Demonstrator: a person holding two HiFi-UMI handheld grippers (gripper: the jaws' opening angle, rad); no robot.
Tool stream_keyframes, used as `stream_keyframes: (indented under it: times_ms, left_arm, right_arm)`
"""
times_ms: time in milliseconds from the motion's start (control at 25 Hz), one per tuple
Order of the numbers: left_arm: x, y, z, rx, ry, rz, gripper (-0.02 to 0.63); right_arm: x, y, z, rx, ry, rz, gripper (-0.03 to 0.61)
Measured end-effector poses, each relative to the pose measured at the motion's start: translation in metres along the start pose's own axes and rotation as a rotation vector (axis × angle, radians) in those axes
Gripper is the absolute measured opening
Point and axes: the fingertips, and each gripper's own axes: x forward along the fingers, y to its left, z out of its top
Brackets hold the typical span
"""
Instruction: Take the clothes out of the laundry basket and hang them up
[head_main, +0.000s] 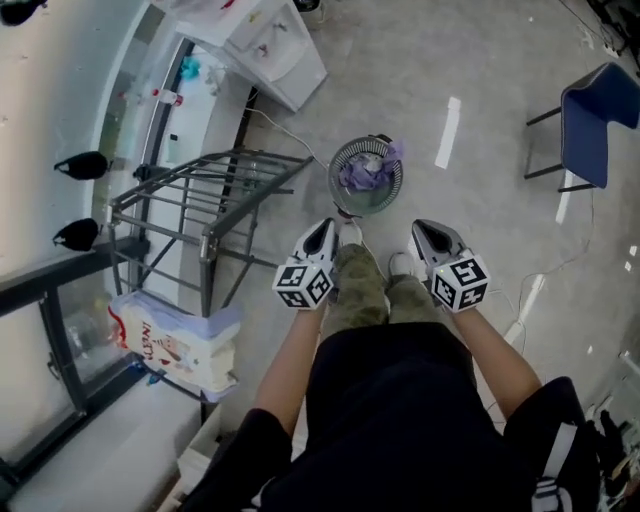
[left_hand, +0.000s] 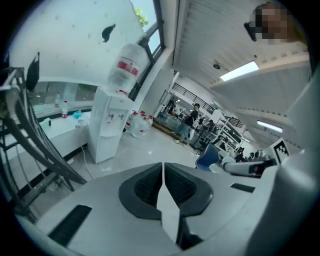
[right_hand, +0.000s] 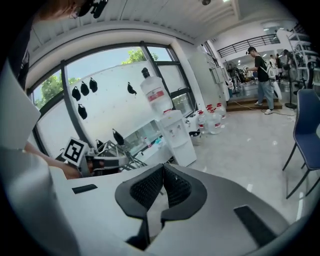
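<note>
Head view has the laundry basket (head_main: 334, 172) on the floor at 12 o'clock, purple clothes (head_main: 368, 172) bunched inside. Left gripper (head_main: 321, 236) hangs at its 7 o'clock and right gripper (head_main: 428, 236) at 5 o'clock, both clear of it, fingers pinched together on nothing. Drying rack (head_main: 205, 195) stands at the basket's 9 o'clock.

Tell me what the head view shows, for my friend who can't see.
A person looks down at a round laundry basket of purple clothes on the floor, holding the shut, empty left gripper and right gripper just short of it. A grey drying rack stands at the left.
</note>
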Motion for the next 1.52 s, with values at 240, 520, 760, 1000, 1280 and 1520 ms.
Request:
stream_keyframes:
  times_ms: [240,520,760,1000,1280,1520]
  left_arm:
    - [0.109,0.049,-0.032,-0.030,0.129,-0.035,0.014]
    - [0.217,0.114,-0.113,0.029,0.279,-0.063,0.014]
    - [0.292,0.162,-0.212,0.065,0.392,-0.047,0.075]
    - [0.367,0.220,-0.297,0.218,0.510,-0.002,0.154]
    - [0.462,0.265,-0.379,0.493,0.638,-0.052,0.172]
    - [0.513,0.300,-0.436,0.752,0.779,-0.123,0.196]
  right_arm:
    - [0.046,-0.023,0.016,0.136,-0.067,-0.114,0.001]
    - [0.114,-0.054,-0.010,0.183,-0.053,-0.134,0.000]
    - [0.150,-0.085,-0.071,0.176,-0.013,-0.116,0.000]
    - [0.179,-0.123,-0.161,0.171,0.018,-0.145,0.000]
    - [0.222,-0.164,-0.226,0.188,-0.019,-0.133,0.002]
    - [0.246,-0.189,-0.251,0.151,-0.037,-0.129,0.002]
